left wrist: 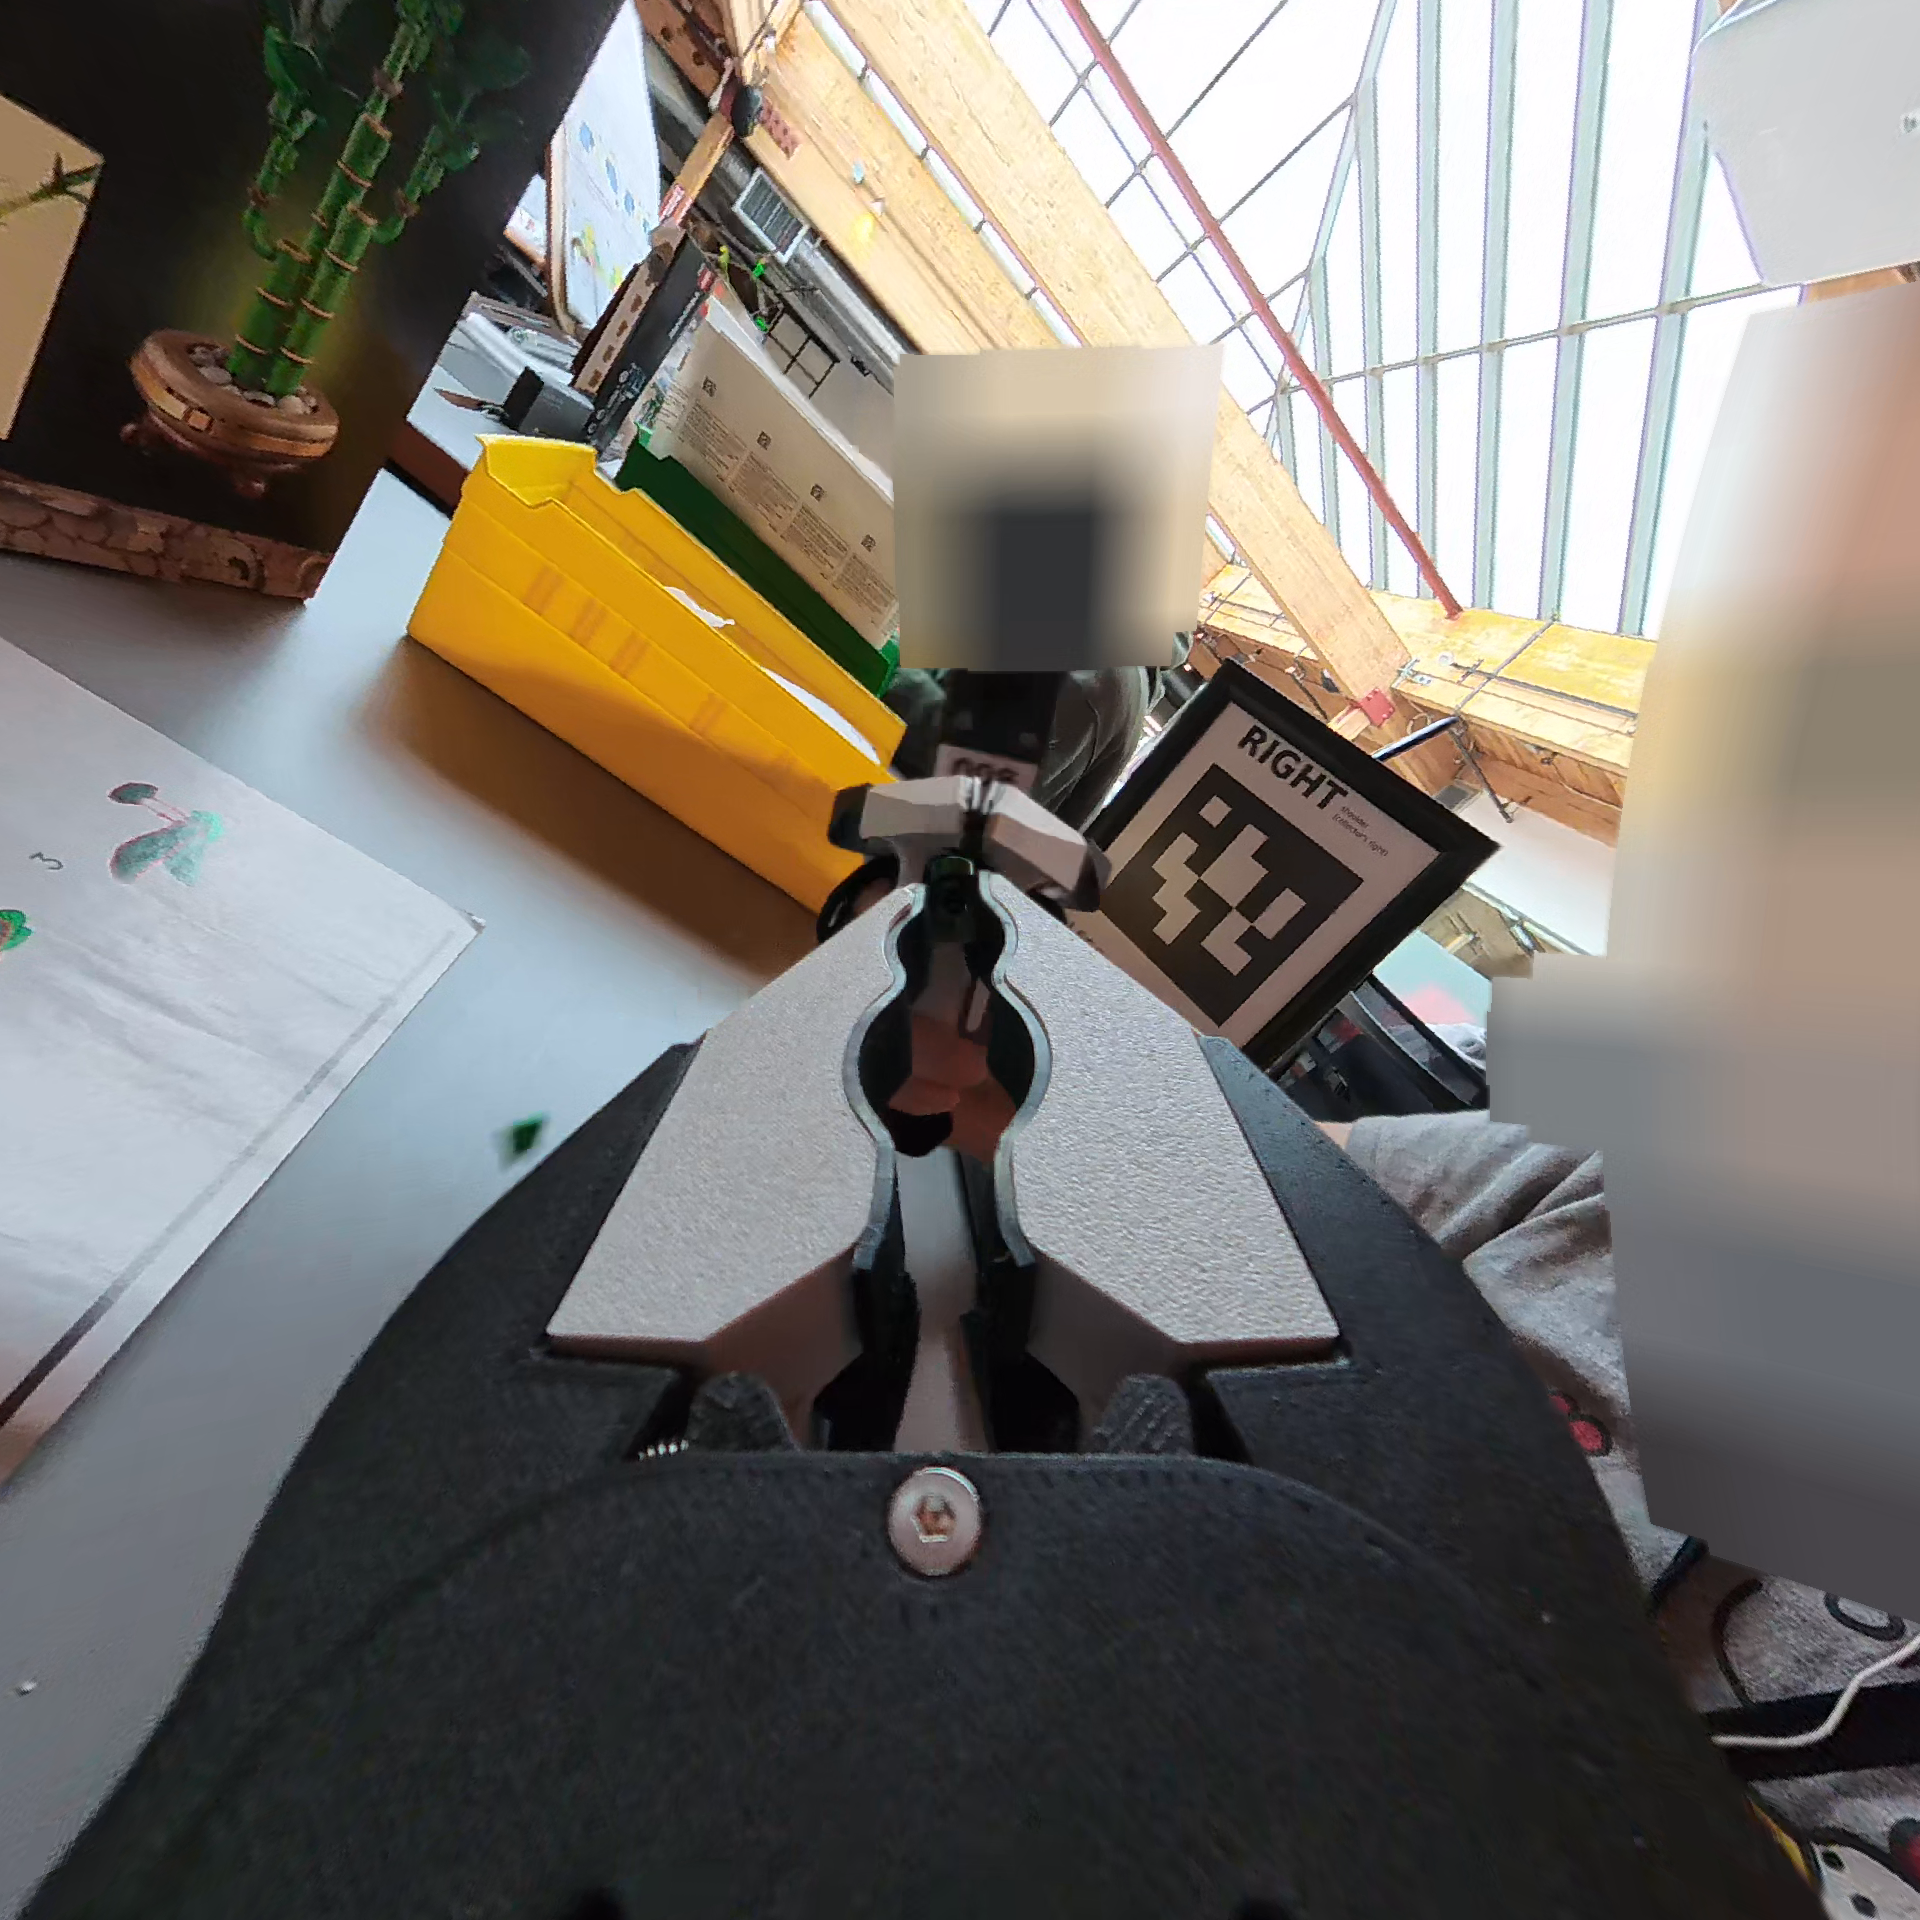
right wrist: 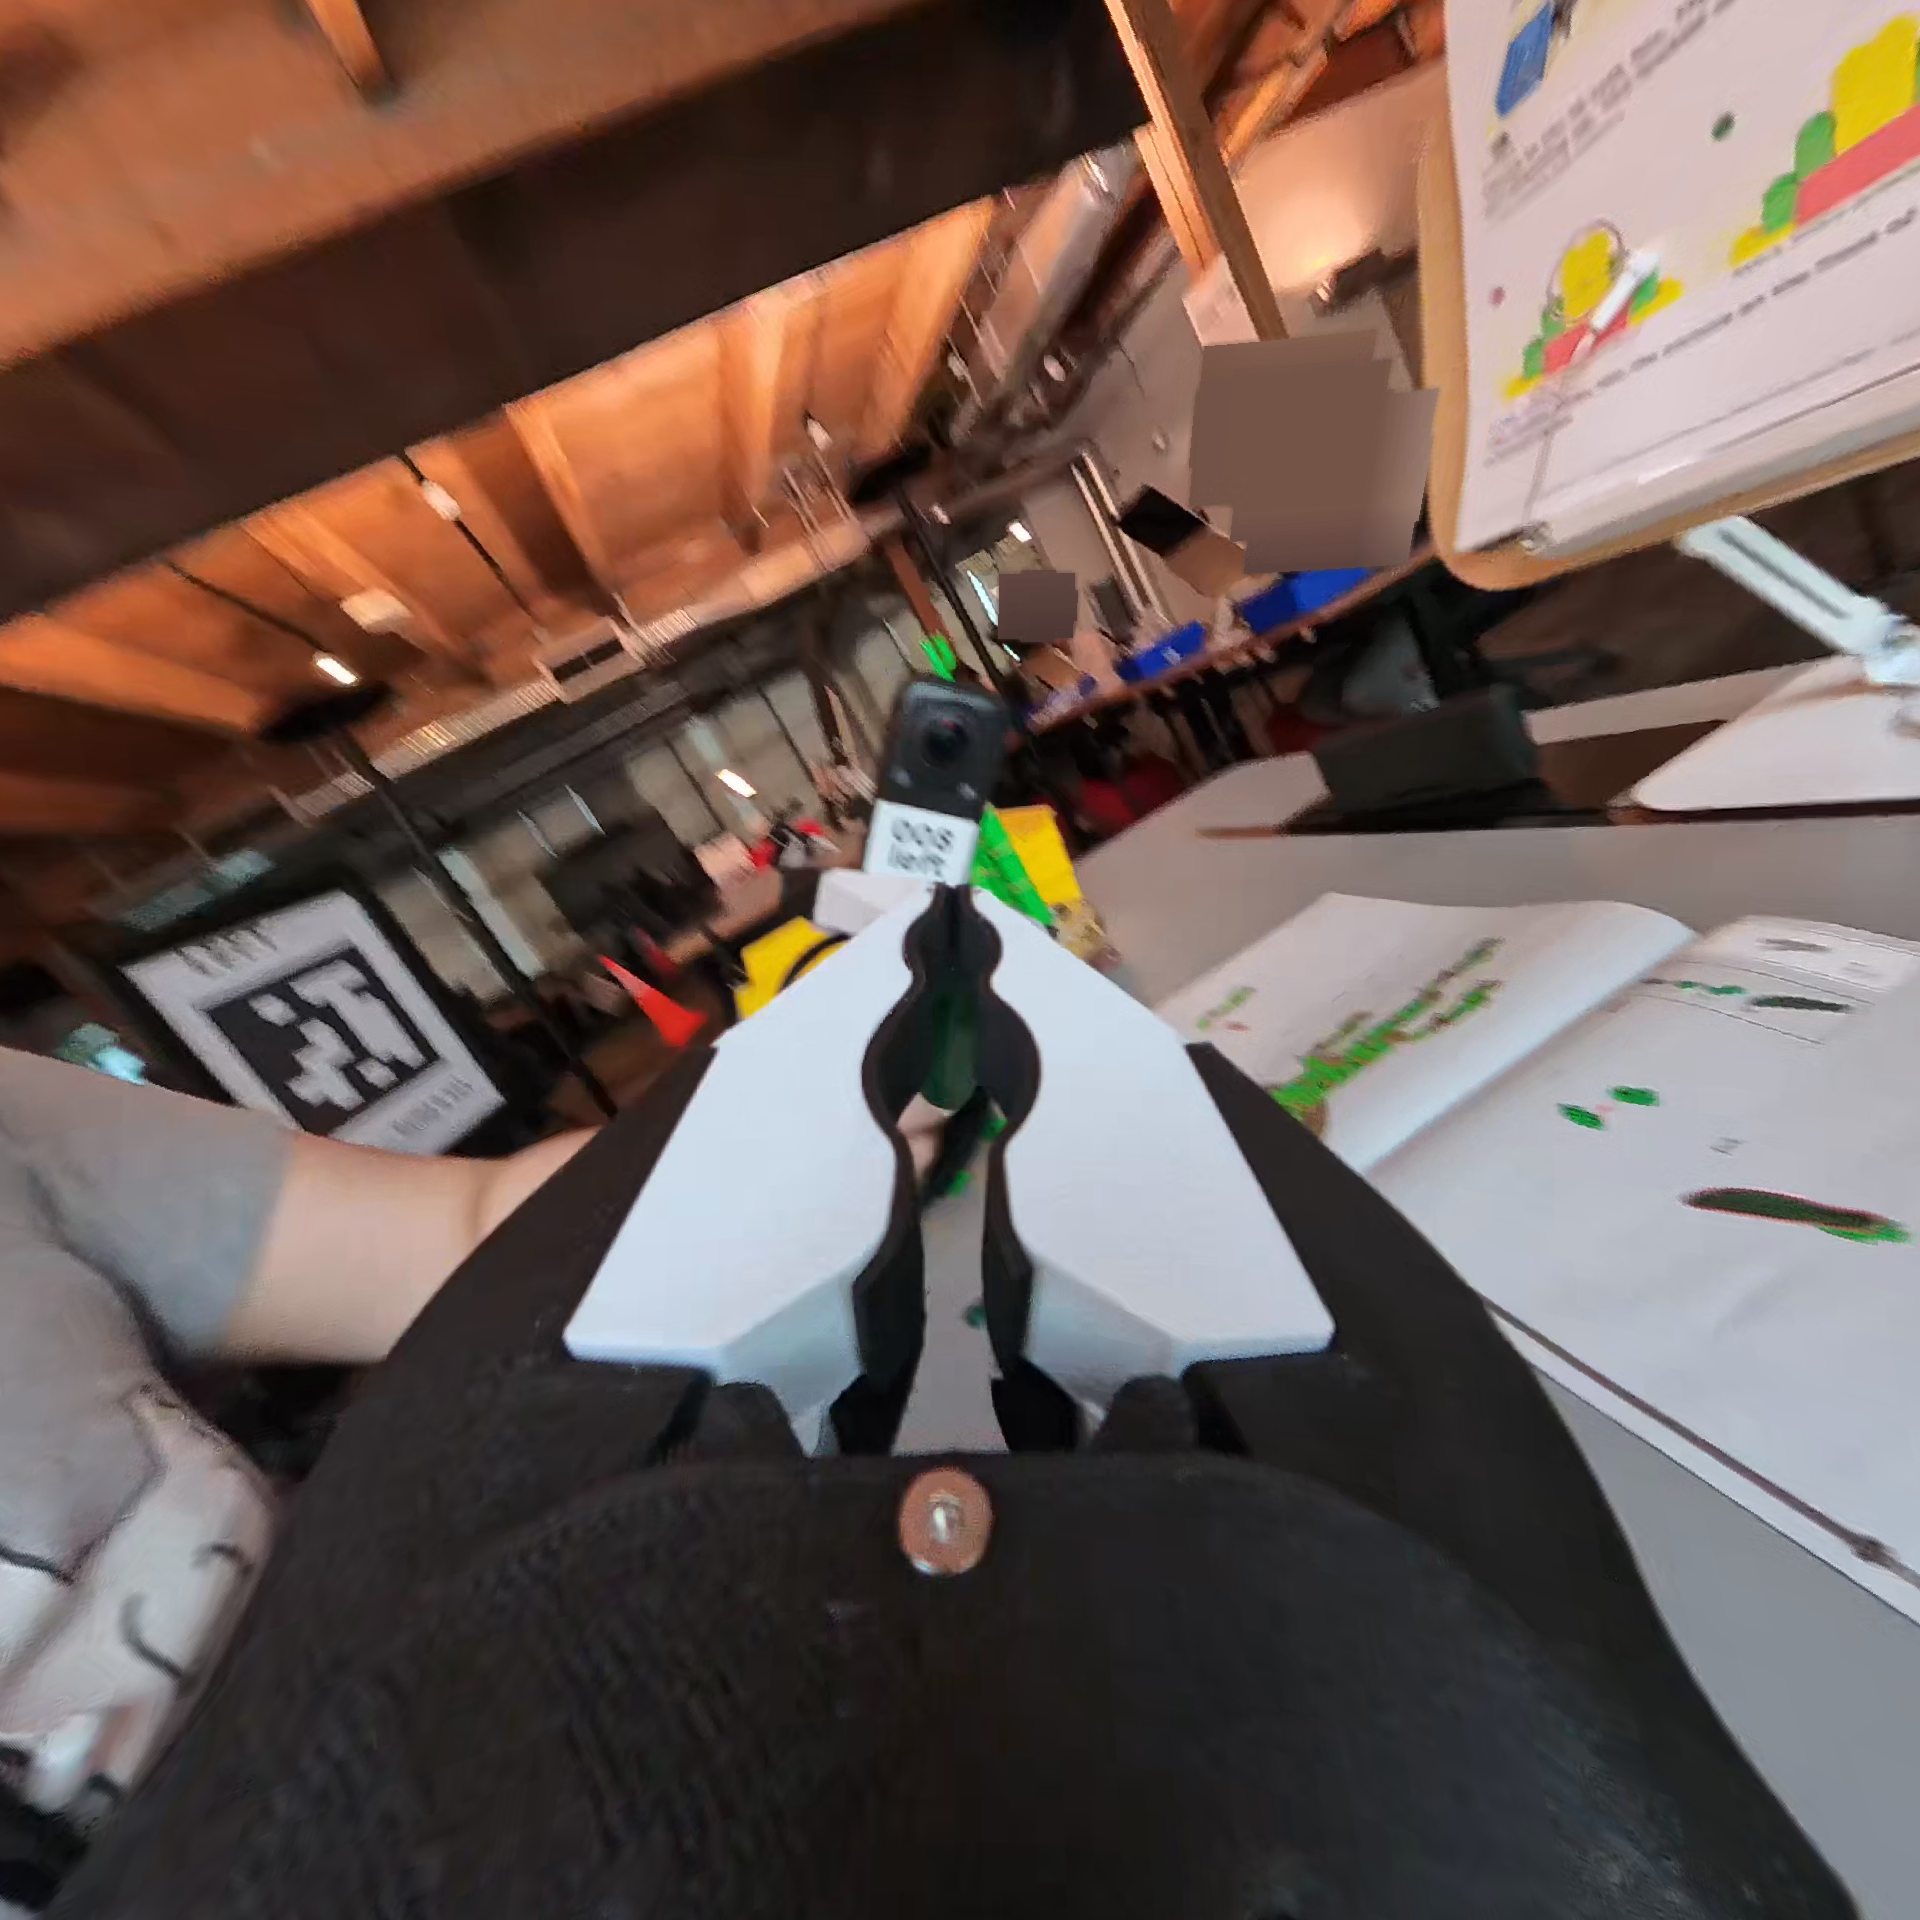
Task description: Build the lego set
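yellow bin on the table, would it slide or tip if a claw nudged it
The yellow bin looks like thin moulded plastic, so probably light. It sits flat on the smooth grey table with a long, low base, so it would likely slide rather than tip. Its contents are hidden, so weight is uncertain.

Matt plastic, paper and timber at a workbench

The left gripper (left wrist: 948,896) has grainy grey fingers (left wrist: 748,1143) in a rough black printed body with a shiny metal screw (left wrist: 934,1520); beside it sit a glossy yellow plastic bin (left wrist: 623,644), a matt paper instruction sheet (left wrist: 187,987), the smooth grey table (left wrist: 582,956) and bare wooden beams (left wrist: 1091,260).
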`<state>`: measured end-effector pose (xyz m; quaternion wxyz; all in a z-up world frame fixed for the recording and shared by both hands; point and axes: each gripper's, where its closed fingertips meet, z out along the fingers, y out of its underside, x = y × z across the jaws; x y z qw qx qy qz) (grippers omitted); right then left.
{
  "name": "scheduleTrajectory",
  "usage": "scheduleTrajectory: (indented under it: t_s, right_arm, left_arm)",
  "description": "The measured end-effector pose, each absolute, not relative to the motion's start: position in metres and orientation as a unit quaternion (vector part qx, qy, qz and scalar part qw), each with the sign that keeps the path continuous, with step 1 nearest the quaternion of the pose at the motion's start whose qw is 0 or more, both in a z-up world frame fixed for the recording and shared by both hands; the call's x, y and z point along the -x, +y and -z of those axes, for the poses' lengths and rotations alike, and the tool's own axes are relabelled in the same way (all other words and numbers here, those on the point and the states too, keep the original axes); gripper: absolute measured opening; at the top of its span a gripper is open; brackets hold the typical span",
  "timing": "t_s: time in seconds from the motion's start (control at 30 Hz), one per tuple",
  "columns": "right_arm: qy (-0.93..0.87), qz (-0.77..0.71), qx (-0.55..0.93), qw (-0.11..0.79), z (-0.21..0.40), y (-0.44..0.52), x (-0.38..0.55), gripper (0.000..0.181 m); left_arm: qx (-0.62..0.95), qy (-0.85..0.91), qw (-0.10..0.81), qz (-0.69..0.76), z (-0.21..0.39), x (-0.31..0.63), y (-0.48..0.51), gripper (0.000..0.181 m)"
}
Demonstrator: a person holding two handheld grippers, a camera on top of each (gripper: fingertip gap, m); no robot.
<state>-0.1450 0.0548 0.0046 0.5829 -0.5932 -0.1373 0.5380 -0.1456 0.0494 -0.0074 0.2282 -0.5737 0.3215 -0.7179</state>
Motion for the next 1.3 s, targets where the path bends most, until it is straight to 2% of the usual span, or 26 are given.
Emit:
scheduleTrajectory:
  t_s: [0.17,0.33,0.47,0.53,0.7,0.87,1.13,1.2,1.3]
  right_arm:
    - [-0.121,-0.486,0.622,0.601,-0.004,0.064,0.119,0.003]
    - [-0.106,-0.413,0.710,0.561,0.031,0.087,0.067,0.009]
    - [-0.146,-0.188,0.805,0.543,0.077,0.100,0.011,0.007]
    - [-0.147,-0.133,0.827,0.526,0.088,0.098,-0.006,0.012]
    - [-0.138,-0.166,0.866,0.450,0.120,0.095,0.003,0.016]
    - [-0.168,-0.110,0.896,0.396,0.151,0.096,0.003,0.015]
    - [-0.144,-0.058,0.908,0.390,0.160,0.105,-0.006,0.016]
    - [-0.138,-0.065,0.908,0.389,0.161,0.105,-0.008,0.008]
    - [-0.131,-0.078,0.909,0.389,0.160,0.103,-0.013,0.006]
  left_arm:
    - [0.590,0.324,0.271,0.688,0.007,0.157,0.069,0.004]
    - [0.598,0.314,0.312,0.668,0.002,0.175,0.089,0.005]
    - [0.605,0.316,0.314,0.660,0.005,0.178,0.094,0.005]
    - [0.605,0.316,0.313,0.661,0.004,0.178,0.095,0.005]
    - [0.614,0.319,0.308,0.653,0.011,0.176,0.096,0.005]
    - [0.618,0.327,0.301,0.649,0.013,0.175,0.093,0.005]
    - [0.615,0.333,0.292,0.652,0.013,0.173,0.088,0.005]
    - [0.615,0.332,0.293,0.653,0.012,0.174,0.089,0.005]
    - [0.614,0.328,0.298,0.654,0.009,0.178,0.093,0.005]
